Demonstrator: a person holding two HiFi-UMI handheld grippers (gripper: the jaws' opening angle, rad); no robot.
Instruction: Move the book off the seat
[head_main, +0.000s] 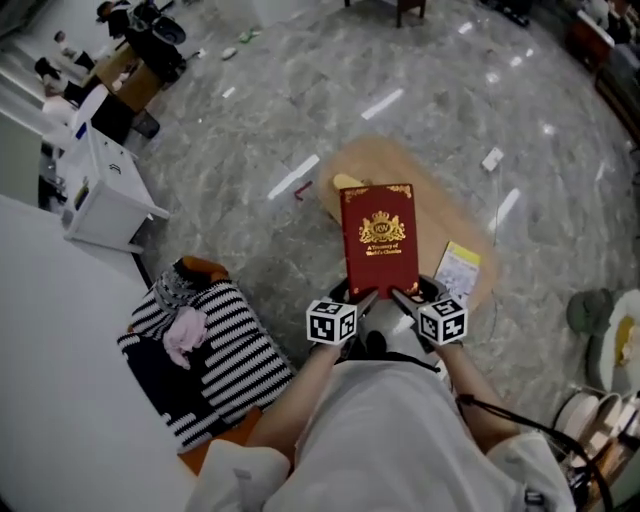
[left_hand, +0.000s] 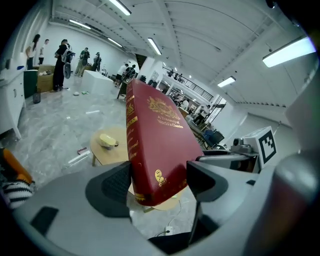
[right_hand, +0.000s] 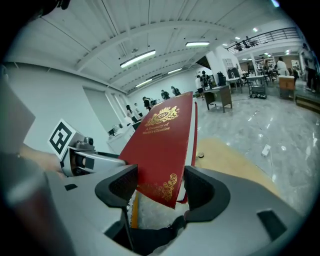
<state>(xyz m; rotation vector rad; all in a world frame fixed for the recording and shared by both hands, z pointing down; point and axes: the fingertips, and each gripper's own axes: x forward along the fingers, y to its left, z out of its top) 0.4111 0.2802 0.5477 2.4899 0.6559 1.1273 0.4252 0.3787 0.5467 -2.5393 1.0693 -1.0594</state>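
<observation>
A dark red hardcover book (head_main: 380, 240) with gold lettering is held up in the air, tilted, above a round wooden seat (head_main: 440, 190). My left gripper (head_main: 362, 298) and right gripper (head_main: 400, 297) each clamp a near corner of it. In the left gripper view the book's (left_hand: 155, 145) spine corner sits between the pads of the left gripper (left_hand: 157, 182). Seen from the right gripper view, the other lower corner of the cover (right_hand: 160, 150) is pinched in the right gripper (right_hand: 160, 187). The book touches nothing else.
On the wooden seat lie a yellow object (head_main: 345, 183) and a yellow leaflet (head_main: 459, 268). A black-and-white striped bag (head_main: 205, 350) sits at lower left beside a white cabinet (head_main: 100, 195). Shoes (head_main: 600, 415) lie at lower right on the marble floor (head_main: 300, 90). People stand far off.
</observation>
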